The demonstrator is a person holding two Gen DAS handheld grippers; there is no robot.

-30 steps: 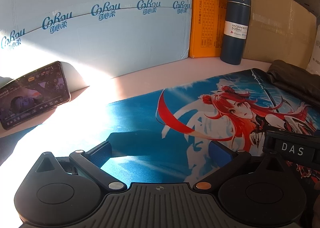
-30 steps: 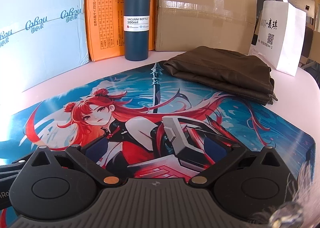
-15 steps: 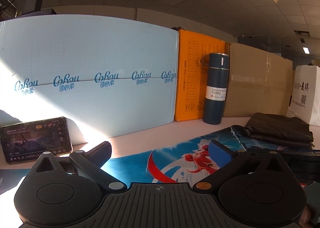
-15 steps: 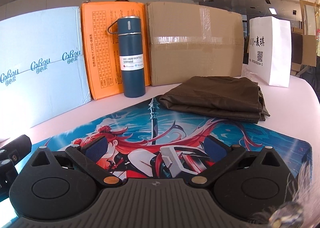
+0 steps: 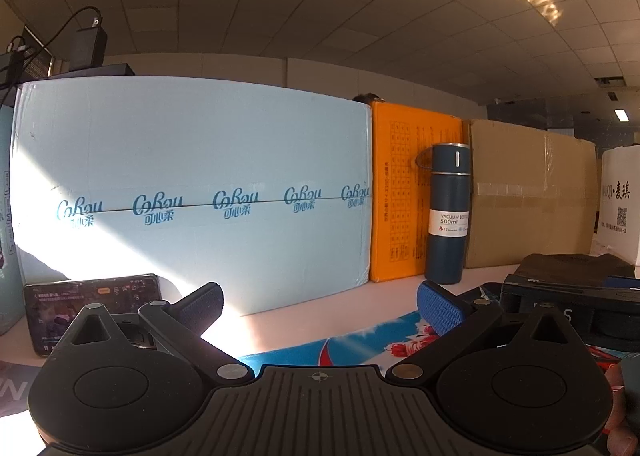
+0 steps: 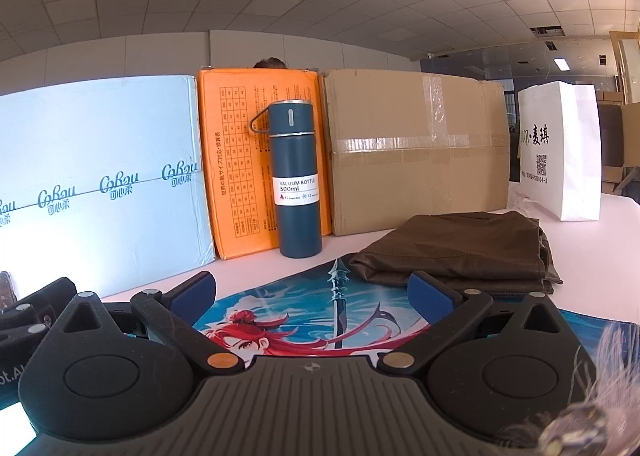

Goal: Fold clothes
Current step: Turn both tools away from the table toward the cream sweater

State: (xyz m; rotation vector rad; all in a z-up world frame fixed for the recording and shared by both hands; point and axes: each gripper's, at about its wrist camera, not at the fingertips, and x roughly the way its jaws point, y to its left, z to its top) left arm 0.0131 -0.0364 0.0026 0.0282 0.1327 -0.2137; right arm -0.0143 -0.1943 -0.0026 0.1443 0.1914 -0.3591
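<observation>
- Two grippers hover low over the printed mat (image 6: 304, 320), both with fingers spread wide and nothing between them.
- Brown garment (image 6: 460, 252) lies already folded into a flat stack, ahead of the right gripper (image 6: 312, 296) and off toward its right finger (image 6: 432, 296), partly on the mat's far corner and partly on the table (image 6: 592, 256).
- Its long axis runs roughly crosswise to the right fingers, with layered edges facing them.
- From the left gripper (image 5: 320, 308) the garment (image 5: 576, 264) shows only as a dark sliver far past its right finger (image 5: 440, 308), half hidden behind the other tool, so its outline there is probably unreliable.
- Right hand is clearly the nearer one.
- Folded as it lies, the stack fits a finished fold or a garment waiting for another fold; which, these views cannot settle.
- Blue bottle (image 6: 296, 180) stands ahead, between the right fingers.
</observation>
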